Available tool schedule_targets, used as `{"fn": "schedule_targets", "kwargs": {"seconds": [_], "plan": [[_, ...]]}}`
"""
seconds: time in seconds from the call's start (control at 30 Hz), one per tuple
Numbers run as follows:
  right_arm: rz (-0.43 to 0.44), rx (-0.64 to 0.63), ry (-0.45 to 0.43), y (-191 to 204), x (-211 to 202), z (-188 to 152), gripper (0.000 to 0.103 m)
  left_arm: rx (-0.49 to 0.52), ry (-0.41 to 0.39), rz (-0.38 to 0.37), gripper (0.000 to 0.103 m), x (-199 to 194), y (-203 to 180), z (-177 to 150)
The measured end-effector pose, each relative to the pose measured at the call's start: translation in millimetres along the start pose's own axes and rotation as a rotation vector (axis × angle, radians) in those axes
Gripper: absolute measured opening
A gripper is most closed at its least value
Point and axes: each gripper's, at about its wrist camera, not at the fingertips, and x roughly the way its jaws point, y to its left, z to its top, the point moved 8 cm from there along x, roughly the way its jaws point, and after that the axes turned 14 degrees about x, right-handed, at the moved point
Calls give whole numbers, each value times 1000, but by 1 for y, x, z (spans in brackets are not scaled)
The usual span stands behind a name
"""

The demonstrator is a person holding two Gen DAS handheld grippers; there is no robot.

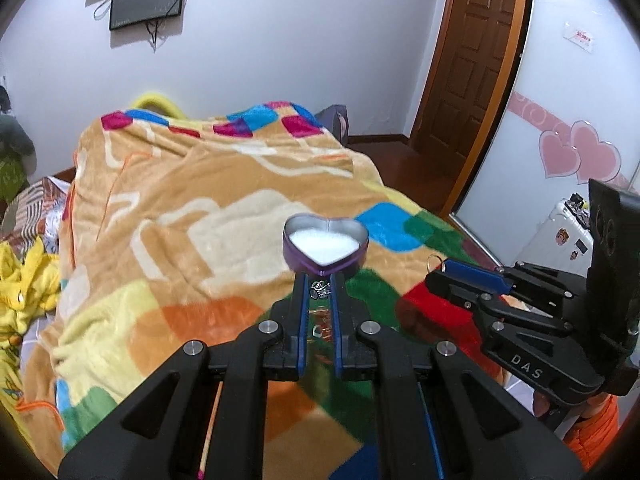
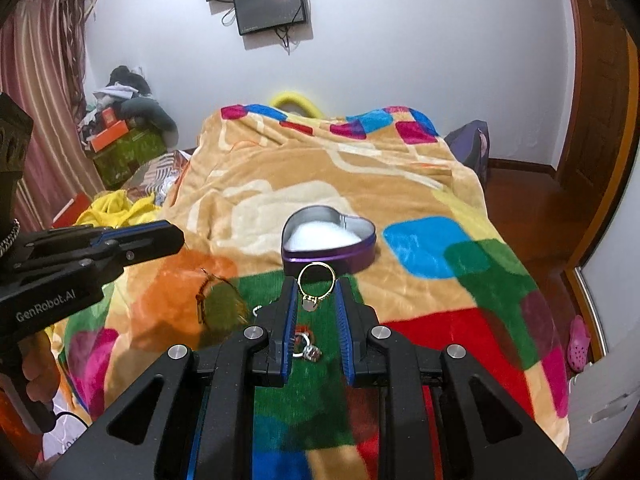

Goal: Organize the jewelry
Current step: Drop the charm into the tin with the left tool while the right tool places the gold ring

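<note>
We look from each wrist along its fingers, angled down over the bed (image 1: 168, 184); both views share the heart-shaped tin (image 1: 325, 246) at frame centre.

Left hand-held gripper (image 1: 320, 280): pointing forward and downward, jaws drawn nearly together, a small silvery ring (image 1: 320, 289) pinched between the blue-lined fingertips (image 1: 299, 285). Seen from the right wrist camera it enters from the left edge, black linkage and blue pad strip visible, tip at mid-height.

Right hand-held gripper (image 2: 316, 286): same forward-and-down tilt, jaws narrow, closed on a gold ring (image 2: 316, 282) held upright at the very tips of the fingers (image 2: 289, 292). In the left wrist view it sits off to the right, gold ring poking from its tip.

Part of a hand (image 2: 38, 376) grips the left gripper's handle, low left.
</note>
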Motion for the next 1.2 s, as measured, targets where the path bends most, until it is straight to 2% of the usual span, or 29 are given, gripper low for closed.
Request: {"fn": "schedule_targets", "kwargs": {"seconds": [0.3,0.53,1.2], "plan": [[-6,1,-34,-8,6,17,17,20,-20,-21,9,13,1,19],[-8,17,-30,-19,17,25,17,25,34,-83,9,52,-3,22],[33,-38,87,-26,78,38,17,23,165,-118,9,140,19,21]]}}
